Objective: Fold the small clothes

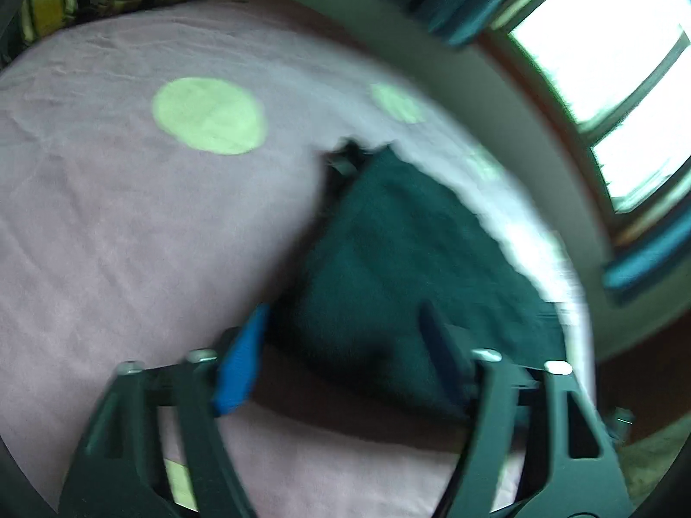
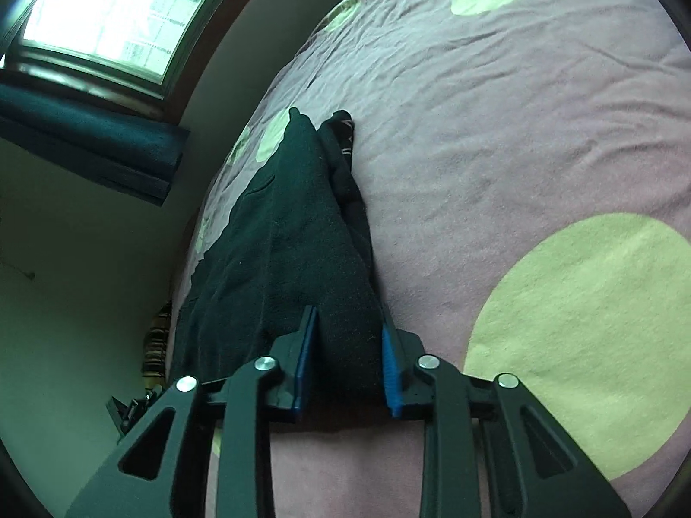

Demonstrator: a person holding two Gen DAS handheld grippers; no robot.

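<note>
While the dark green garment (image 2: 293, 259) is lying on the pink bedspread (image 2: 496, 151), the right tool (image 2: 347, 345) is gripping its near fold; the left tool (image 1: 345, 341) is hovering released.

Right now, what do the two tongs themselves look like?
Both match: the left tongs and the right tongs have black angular frames with triangular cutouts, silver round bolt heads at the joints, and blue pads lining the fingers. No cables, markings or sleeves show.
</note>
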